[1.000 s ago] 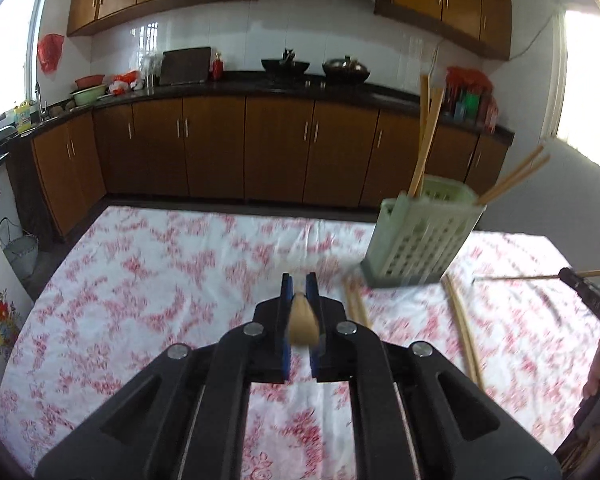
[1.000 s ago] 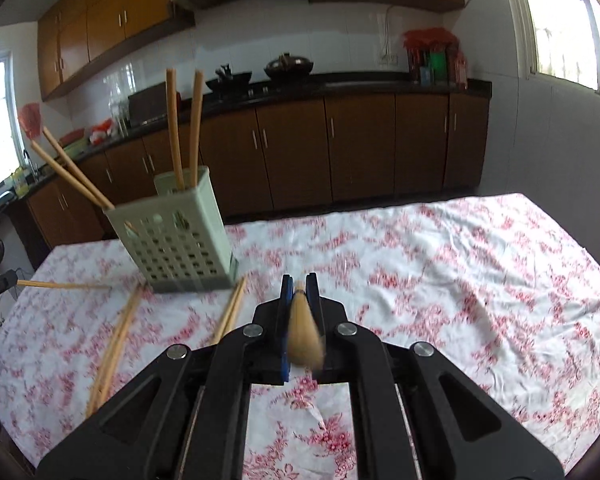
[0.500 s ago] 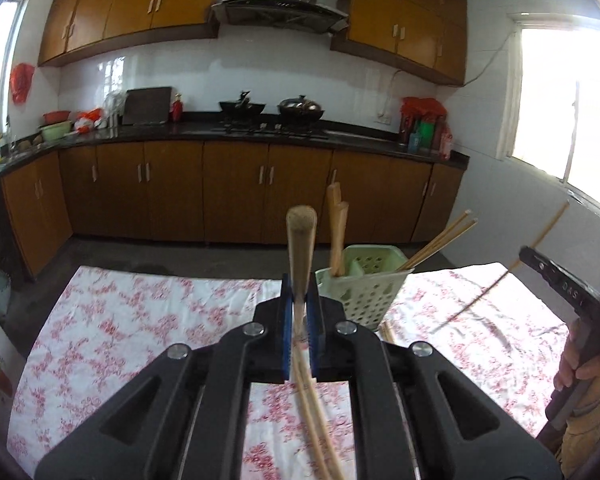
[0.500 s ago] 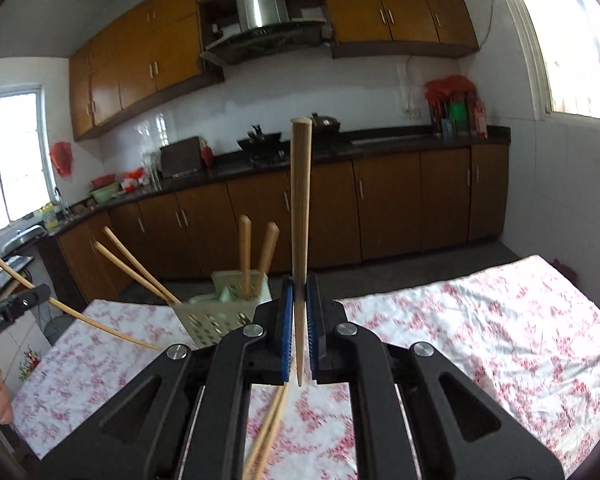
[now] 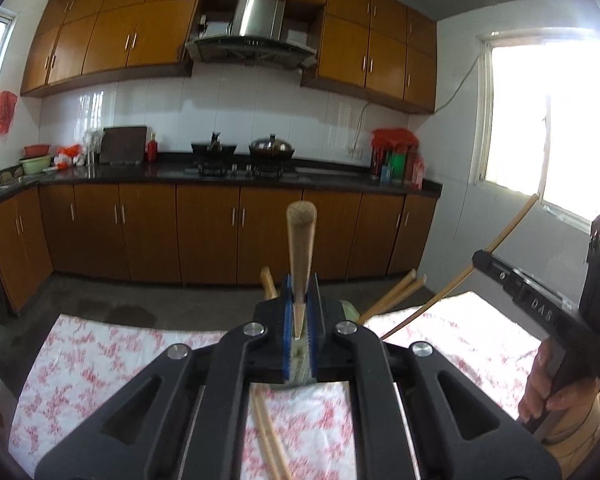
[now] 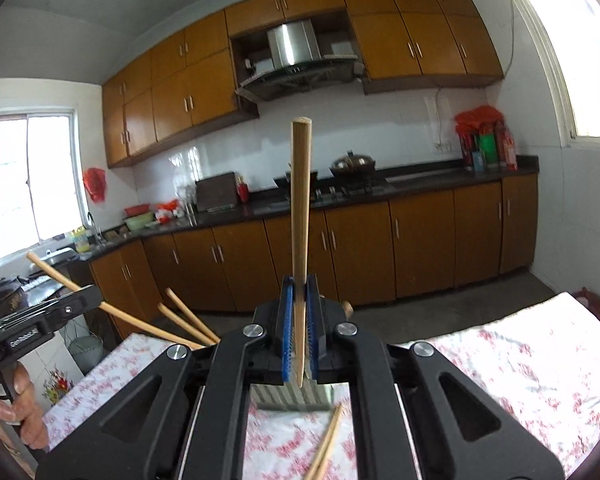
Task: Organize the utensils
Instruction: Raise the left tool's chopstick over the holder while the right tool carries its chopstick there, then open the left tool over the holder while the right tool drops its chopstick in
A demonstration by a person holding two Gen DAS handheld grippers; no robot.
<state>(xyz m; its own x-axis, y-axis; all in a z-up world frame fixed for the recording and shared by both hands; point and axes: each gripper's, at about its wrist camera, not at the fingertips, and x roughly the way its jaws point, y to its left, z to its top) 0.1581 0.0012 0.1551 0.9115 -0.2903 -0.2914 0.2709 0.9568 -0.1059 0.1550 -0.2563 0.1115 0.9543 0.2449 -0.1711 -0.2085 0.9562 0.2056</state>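
Note:
My left gripper (image 5: 300,280) is shut on a wooden chopstick (image 5: 301,240) that stands upright between its blue pads. My right gripper (image 6: 299,282) is shut on another chopstick (image 6: 300,220), also upright. Both are held well above the table. The pale green perforated holder (image 6: 292,398) sits below and beyond the jaws and is mostly hidden by them. Chopsticks in the holder (image 6: 188,320) lean out to the left. In the left wrist view the right gripper (image 5: 480,258) shows at the right edge with its chopstick (image 5: 500,248).
The table has a red-flowered white cloth (image 5: 100,360). Loose chopsticks (image 5: 268,440) lie on it in front of the holder, and a pair of loose chopsticks (image 6: 328,444) shows in the right wrist view. A person's hand (image 6: 24,400) holds the left gripper's handle. Kitchen cabinets and a counter stand behind.
Both grippers have risen and tilted upward, each still shut on its chopstick. The chopsticks now stand upright in view, and the holder has dropped behind the jaws.

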